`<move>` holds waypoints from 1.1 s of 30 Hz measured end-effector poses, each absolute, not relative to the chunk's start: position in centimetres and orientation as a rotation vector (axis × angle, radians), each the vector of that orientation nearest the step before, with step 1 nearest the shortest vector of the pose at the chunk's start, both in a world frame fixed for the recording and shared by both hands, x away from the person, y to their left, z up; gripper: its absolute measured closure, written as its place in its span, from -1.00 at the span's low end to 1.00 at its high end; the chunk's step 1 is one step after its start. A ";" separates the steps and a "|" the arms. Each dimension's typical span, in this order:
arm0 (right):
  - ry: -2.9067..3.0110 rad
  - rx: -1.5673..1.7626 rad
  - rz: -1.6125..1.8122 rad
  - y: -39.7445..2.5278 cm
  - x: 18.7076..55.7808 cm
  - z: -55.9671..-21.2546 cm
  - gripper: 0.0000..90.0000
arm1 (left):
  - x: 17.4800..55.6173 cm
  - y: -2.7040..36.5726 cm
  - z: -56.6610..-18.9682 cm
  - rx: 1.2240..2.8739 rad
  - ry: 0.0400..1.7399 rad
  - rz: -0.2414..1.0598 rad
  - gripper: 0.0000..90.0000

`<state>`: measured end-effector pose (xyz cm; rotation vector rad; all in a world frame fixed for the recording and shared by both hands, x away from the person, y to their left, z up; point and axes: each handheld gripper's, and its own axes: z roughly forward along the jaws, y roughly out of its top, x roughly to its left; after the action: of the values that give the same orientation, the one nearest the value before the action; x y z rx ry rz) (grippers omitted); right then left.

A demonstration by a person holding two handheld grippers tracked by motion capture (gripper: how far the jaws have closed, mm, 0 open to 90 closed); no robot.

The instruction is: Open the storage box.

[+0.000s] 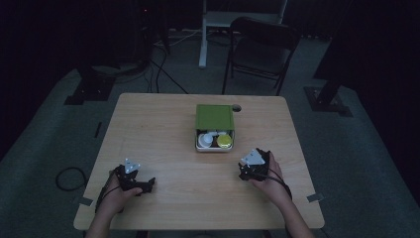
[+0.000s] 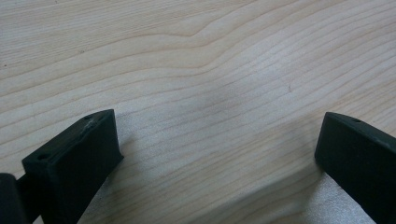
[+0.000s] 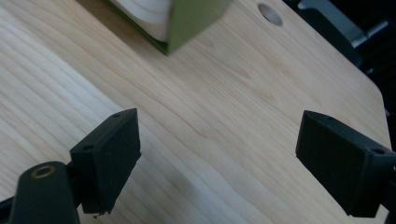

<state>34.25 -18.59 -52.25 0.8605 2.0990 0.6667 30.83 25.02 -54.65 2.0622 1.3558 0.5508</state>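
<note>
Jaws of both grippers gape empty over the wooden table (image 1: 163,124); room seemingly dark.

Box (image 1: 214,127) mid-table (image 1: 163,124); left claw (image 1: 148,186) and right claw (image 1: 243,171) nearer.

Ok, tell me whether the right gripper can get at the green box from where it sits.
Probably yes. The right gripper rests open just below and right of the green box, with bare table between them. The box's near end is uncovered, showing a white cup and a yellow lid.
</note>
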 end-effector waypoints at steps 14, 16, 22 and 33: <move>2.091 0.607 0.586 -14.8 33.9 -52.4 -0.67 | 30.8 25.0 -54.7 2.062 1.356 0.551 -0.99; 2.091 0.579 0.581 -14.4 33.8 -52.4 -0.67 | 30.8 25.0 -54.7 2.062 1.356 0.550 -0.99; 2.090 0.506 0.552 -13.1 33.7 -52.5 -0.64 | 30.8 25.0 -54.7 2.063 1.356 0.550 -0.99; 2.057 0.330 0.489 -11.1 33.6 -52.5 -0.56 | 30.8 25.0 -54.7 2.063 1.356 0.550 -0.99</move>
<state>33.57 -11.08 -52.48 0.3301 2.0566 0.4892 30.83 25.02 -54.65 2.0626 1.3557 0.5504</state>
